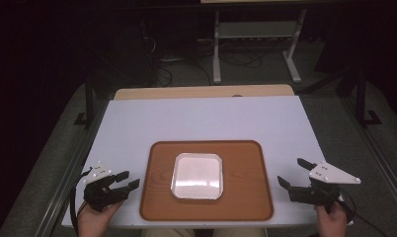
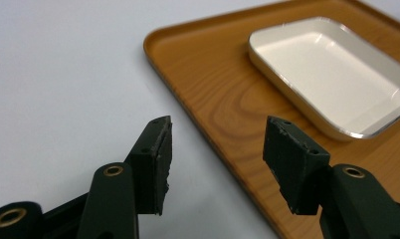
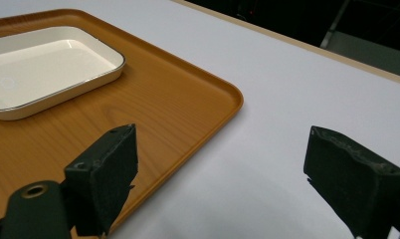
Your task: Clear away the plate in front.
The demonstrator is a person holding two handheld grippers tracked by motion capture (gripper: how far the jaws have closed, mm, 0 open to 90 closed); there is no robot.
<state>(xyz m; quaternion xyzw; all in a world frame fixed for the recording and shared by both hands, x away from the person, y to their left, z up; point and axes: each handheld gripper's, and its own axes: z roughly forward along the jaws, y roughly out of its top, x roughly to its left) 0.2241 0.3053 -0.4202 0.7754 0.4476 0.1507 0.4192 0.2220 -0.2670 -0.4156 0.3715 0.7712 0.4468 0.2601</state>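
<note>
The wooden tray lies at the near middle of the white table, flat, rounded at the corners, with a low raised lip and a smooth grain finish. I judge it stiff and fairly light, but slick, so I should pinch it by the lip on the two short sides and keep it level. On it sits a white dish, square, glossy, thin-rimmed, likely enamel or ceramic, free to slide if I tilt. My left gripper rests just beside the tray's left edge, jaws apart and empty; my right gripper sits near the right edge, jaws wide apart, holding nothing.
</note>
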